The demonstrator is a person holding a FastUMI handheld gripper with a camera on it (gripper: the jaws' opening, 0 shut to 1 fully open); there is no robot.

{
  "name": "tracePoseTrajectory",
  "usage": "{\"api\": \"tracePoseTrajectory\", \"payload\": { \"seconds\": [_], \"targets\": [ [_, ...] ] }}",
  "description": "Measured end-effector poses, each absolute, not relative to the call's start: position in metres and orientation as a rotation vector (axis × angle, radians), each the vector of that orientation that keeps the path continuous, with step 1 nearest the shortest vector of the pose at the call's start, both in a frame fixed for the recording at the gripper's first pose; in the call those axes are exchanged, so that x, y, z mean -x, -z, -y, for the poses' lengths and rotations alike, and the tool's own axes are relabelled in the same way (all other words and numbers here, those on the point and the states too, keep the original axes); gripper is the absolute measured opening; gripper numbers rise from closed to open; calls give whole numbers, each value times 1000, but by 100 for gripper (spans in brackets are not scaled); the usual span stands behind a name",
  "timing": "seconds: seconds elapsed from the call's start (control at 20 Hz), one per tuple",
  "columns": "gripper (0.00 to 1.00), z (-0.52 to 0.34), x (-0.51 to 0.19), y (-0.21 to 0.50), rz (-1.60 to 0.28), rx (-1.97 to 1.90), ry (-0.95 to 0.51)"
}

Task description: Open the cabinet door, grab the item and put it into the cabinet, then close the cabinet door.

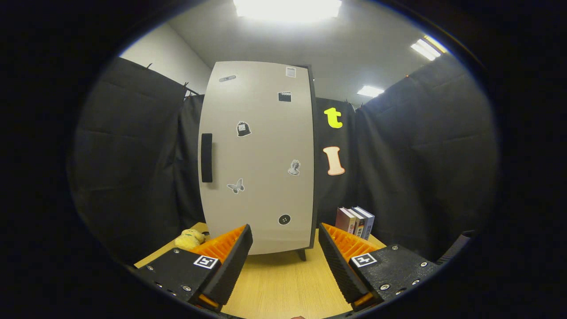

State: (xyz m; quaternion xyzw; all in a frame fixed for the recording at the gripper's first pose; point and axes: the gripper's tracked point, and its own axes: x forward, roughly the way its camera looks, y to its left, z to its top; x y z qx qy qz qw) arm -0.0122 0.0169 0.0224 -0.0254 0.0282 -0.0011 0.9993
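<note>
Gripper view: I see the item, a small yellow plush toy [189, 239], lying on the desk [283, 283] off to the left of my tool [285, 241], just beyond the left finger's outer side and partly hidden behind it. It sits near the cabinet's lower left corner, close to the black cloth wall [133, 168] on that side. I cannot tell whether it touches the cabinet.

The cabinet [259, 155] stands straight ahead of the tool, beyond both fingertips, on short dark legs that I can just make out under its right corner. Its pale door is closed, flat to me, with a dark vertical handle [206, 157] on the left edge, well above the fingers. Several small stickers dot the door: a butterfly [236, 186], a bust [294, 167], a round button shape [284, 219] low down, and a few more higher up.

My tool is spread wide, nothing between the fingers but bare desk; the gap between them frames the cabinet's lower edge. Neither finger touches anything.

To the right of the cabinet, beyond the right finger, a short row of books [355, 220] stands upright on the desk against the cloth wall. Ceiling lights [288, 8] glare overhead.
</note>
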Motion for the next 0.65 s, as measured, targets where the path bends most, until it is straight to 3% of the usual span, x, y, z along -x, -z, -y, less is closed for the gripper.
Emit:
{"api": "tracePoseTrajectory", "payload": {
  "seconds": [0.65],
  "targets": [
    [93, -17, 17, -9, -70, 53, 3]
  ]
}}
